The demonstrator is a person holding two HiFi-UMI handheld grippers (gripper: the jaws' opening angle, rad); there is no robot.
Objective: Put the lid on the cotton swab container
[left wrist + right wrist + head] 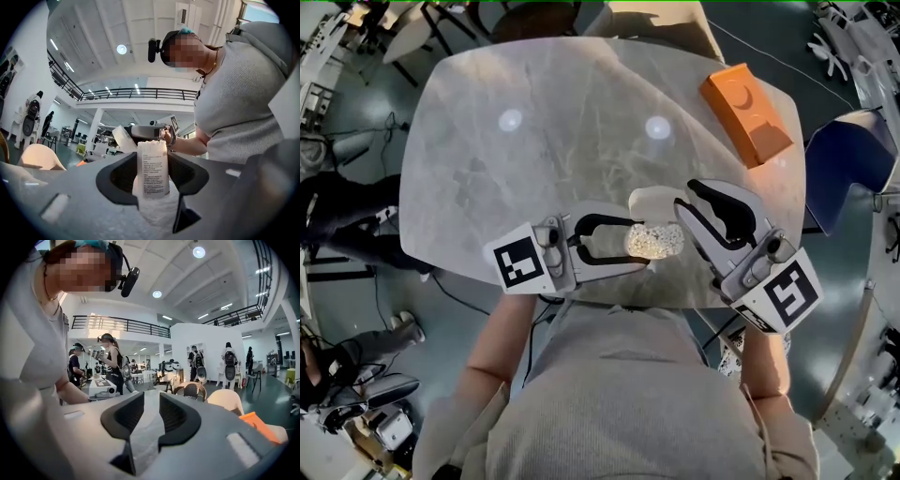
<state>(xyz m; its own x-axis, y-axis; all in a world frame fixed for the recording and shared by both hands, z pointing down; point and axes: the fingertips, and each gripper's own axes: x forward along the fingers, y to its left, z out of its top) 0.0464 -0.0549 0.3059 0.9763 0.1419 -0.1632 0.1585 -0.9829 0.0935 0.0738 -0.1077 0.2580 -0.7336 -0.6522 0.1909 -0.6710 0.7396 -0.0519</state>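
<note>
Left gripper (pixel 639 244) pinches the cotton swab container (pixel 664 241), steadying its open mouth for capping; right gripper (pixel 685 194), jaws apart and empty, hovers beside the lid (pixel 652 199) above the desk (pixel 534 169).

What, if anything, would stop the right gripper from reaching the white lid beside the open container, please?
Probably nothing, so yes: the right gripper, jaws apart and empty, sits right beside the lid, and the left gripper holds the container.
</note>
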